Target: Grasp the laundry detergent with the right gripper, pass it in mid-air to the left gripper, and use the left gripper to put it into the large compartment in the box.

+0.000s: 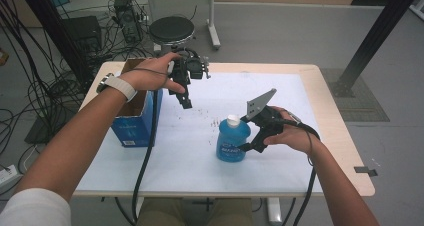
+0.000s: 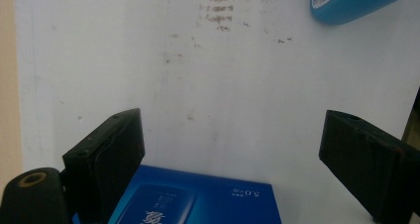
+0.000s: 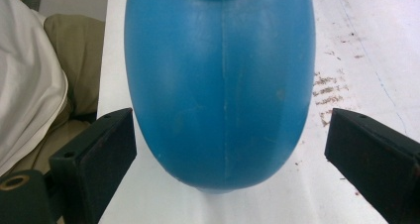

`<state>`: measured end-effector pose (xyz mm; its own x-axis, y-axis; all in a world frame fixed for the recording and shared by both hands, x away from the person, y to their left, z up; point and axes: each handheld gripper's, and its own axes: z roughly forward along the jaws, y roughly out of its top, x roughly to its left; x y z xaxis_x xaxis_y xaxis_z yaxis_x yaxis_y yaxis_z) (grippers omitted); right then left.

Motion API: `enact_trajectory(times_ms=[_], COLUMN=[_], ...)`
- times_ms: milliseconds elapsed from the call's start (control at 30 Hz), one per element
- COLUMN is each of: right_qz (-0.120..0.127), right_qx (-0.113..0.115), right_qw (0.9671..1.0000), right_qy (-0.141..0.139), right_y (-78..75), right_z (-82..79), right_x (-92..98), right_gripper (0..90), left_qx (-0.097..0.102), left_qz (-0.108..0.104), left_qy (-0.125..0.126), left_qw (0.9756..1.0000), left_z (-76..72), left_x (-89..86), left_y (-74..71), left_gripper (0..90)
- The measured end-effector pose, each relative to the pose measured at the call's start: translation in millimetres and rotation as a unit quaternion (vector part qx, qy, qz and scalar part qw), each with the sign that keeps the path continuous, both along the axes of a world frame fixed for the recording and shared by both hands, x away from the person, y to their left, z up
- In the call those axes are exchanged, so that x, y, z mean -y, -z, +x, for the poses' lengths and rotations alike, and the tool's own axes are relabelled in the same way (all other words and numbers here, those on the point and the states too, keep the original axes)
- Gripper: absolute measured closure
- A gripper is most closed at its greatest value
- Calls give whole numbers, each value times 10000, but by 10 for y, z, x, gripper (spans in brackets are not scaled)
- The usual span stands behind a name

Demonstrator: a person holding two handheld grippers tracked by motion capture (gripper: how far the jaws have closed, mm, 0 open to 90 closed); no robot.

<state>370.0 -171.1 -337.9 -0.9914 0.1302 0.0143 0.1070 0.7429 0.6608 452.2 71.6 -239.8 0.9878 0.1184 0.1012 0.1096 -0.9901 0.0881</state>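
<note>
From above, the blue bottle [image 1: 233,140] stands upright on the white table [image 1: 280,96], right of the open blue box [image 1: 136,117]. The right gripper [image 1: 248,147] sits at its side; the left gripper [image 1: 185,102] hangs in the air near the box.

Left gripper view: jaws spread, empty, above the box [image 2: 198,201].

Right gripper view: jaws spread either side of the bottle [image 3: 220,85], not touching. This looks like the grasp step; next, close squarely on the belly
</note>
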Motion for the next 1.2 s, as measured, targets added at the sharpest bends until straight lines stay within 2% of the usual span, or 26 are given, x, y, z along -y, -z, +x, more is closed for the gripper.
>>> enact_trajectory(times_ms=[267,1200], right_qz=[-23,268], right_qx=[31,13], right_qw=[10000,9996], right_qy=[7,51], right_y=[7,155], right_z=[1,-17], right_x=[-3,-26], right_gripper=[55,63], left_qx=[-1,-16], left_qz=[-26,-16], left_qy=[10,12], left_qw=[10000,10000], left_z=[-1,4], left_x=[5,21], left_y=[6,29], left_gripper=[108,109])
